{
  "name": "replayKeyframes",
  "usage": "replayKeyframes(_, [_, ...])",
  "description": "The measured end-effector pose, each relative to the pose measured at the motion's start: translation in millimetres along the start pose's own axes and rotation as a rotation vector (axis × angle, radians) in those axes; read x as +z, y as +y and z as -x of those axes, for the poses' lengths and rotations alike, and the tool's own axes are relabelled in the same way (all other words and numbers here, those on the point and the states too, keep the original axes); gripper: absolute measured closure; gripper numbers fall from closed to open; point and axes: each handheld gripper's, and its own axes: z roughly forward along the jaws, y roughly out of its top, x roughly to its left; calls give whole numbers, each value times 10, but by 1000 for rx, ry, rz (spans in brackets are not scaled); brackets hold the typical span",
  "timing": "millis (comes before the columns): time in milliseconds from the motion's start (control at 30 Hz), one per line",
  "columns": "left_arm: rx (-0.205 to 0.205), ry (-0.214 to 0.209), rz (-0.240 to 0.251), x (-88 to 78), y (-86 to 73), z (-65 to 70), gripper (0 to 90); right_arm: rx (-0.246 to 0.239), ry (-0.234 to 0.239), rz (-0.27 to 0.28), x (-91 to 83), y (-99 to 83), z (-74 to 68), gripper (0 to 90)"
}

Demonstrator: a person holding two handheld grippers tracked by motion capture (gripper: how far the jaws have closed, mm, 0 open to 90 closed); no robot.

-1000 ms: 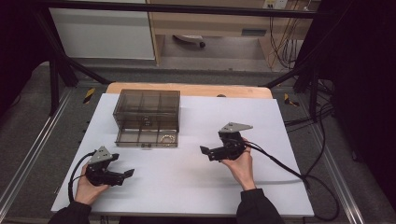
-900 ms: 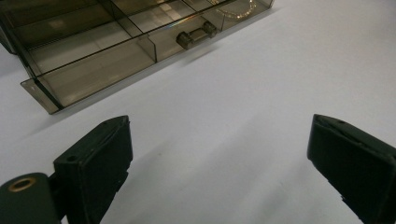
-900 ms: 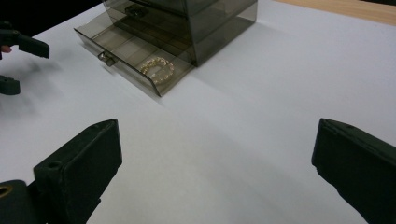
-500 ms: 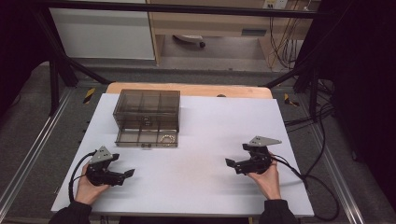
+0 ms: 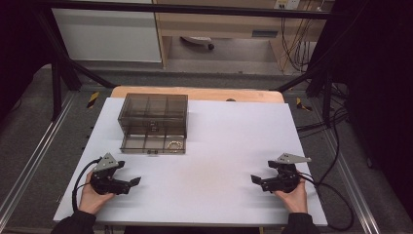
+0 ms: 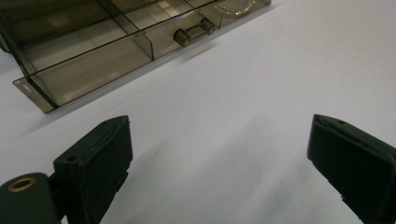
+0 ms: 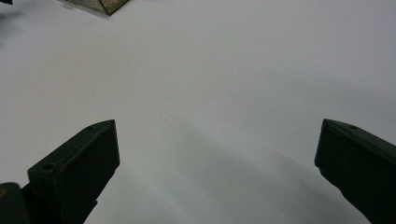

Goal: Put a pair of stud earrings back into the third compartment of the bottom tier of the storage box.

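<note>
A smoky clear plastic drawer box (image 5: 153,114) stands on the white table (image 5: 229,141) at the back left. Its lower drawer (image 5: 153,145) is pulled out, and a pale beaded bracelet (image 5: 174,145) lies in its right compartment. The drawer (image 6: 93,60), its small handle (image 6: 192,33) and the bracelet (image 6: 233,7) appear at the top of the left gripper view. My left gripper (image 5: 135,181) rests near the front left edge, open and empty. My right gripper (image 5: 255,179) rests near the front right edge, open and empty, with only white table between its jaws.
Black cables (image 5: 336,204) trail from the right gripper over the table's right edge. A wooden board (image 5: 195,93) lies under the white sheet at the back. Black frame bars (image 5: 58,53) and a white cabinet (image 5: 107,29) stand beyond the table.
My right gripper has drawn back from the table's middle, near the drawer, to the front right edge. The left gripper has stayed put.
</note>
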Motion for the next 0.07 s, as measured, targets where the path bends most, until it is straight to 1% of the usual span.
replayKeyframes(67, [0, 0, 0, -3, -1, 1, 65, -3, 1, -7, -12, -9, 13, 7])
